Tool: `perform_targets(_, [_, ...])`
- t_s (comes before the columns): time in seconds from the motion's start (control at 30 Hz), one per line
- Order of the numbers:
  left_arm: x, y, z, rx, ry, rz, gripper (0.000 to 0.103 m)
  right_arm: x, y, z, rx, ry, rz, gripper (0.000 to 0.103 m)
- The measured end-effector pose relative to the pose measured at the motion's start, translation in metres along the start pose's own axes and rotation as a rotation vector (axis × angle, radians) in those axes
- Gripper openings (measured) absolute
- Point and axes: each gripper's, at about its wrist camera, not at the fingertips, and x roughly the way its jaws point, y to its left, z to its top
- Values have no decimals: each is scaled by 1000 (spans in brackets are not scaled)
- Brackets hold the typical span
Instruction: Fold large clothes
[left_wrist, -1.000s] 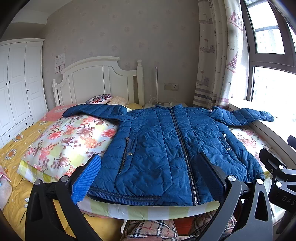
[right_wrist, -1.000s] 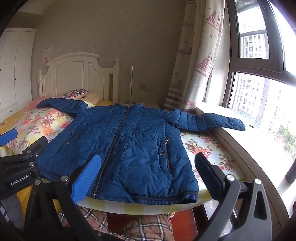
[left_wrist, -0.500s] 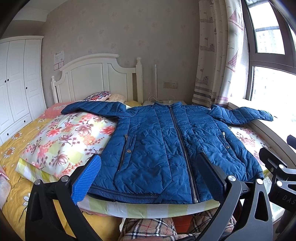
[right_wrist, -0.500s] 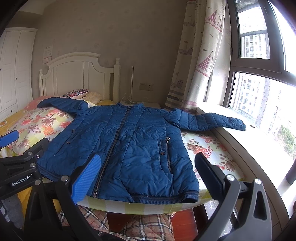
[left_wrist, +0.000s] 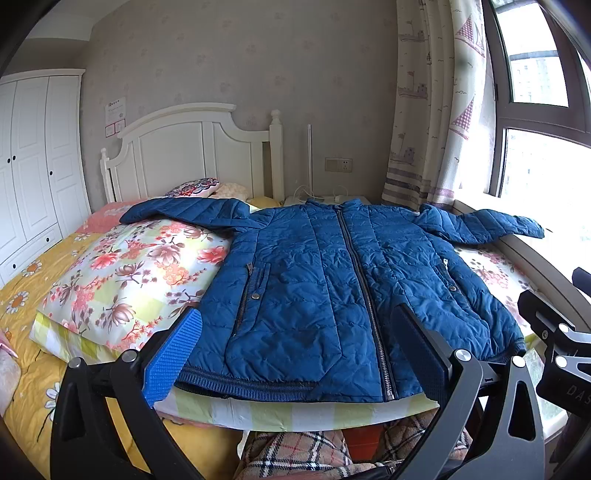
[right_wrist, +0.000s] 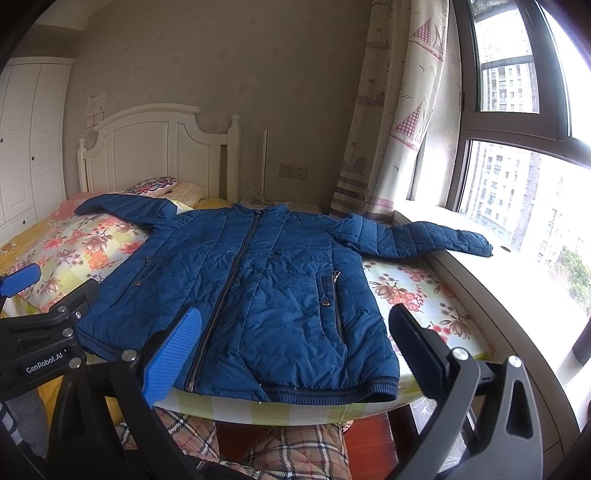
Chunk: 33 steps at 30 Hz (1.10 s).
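1. Quilted blue zip-up puffer jacket (left_wrist: 332, 280) lies flat, zipped, sleeves out, on the floral-covered bed (left_wrist: 122, 280).
2. Left tool (left_wrist: 295, 350) and right tool (right_wrist: 295, 350): both spread, empty, hovering near its hem.
3. View has crept slightly closer; no fold begun.

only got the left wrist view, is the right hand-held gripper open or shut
Observer: Open. The right hand-held gripper has its fingers spread wide with nothing between them, short of the jacket hem.
Operator: window side is glare for me, where does that sleeve end
Observer: Its cuff lies on the sill, off the bed.
Operator: hem's right corner is blocked here, is it flat
Observer: Yes, the corner lies flat at the front edge of the quilt.
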Motion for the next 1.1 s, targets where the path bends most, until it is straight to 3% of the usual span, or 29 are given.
perform_targets(0.7, [6, 3, -7, -2, 27, -4, 98, 9, -2, -3, 12, 35, 23, 101])
perform_targets(1.1, [52, -3, -4, 3, 153, -26, 98, 56, -20, -4, 56, 100, 33, 101])
